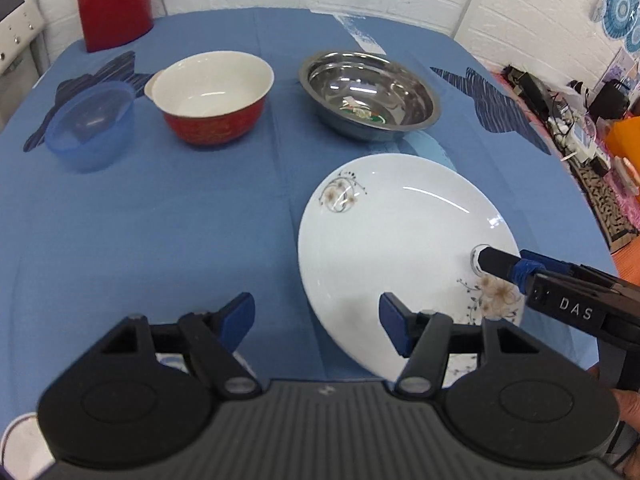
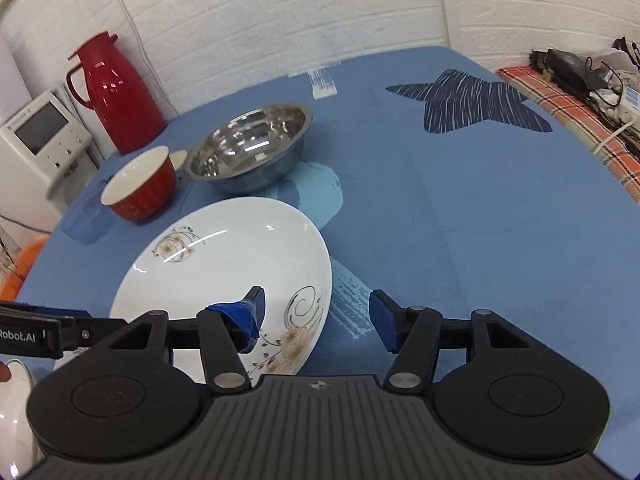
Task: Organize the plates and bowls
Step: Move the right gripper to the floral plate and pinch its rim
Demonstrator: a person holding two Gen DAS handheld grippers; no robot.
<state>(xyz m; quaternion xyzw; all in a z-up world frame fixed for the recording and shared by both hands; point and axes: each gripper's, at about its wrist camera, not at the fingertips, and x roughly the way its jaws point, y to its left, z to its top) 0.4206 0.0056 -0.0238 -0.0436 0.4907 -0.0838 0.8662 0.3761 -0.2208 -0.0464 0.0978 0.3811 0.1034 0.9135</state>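
Left wrist view, left to right: blue bowl (image 1: 90, 126), red bowl (image 1: 212, 96), steel bowl (image 1: 370, 94), white plate (image 1: 404, 248) on counter (image 1: 160, 220). Left hand-held gripper (image 1: 316, 320) wide, empty. Right hand-held gripper (image 2: 316, 316) wide, 1 finger over plate.
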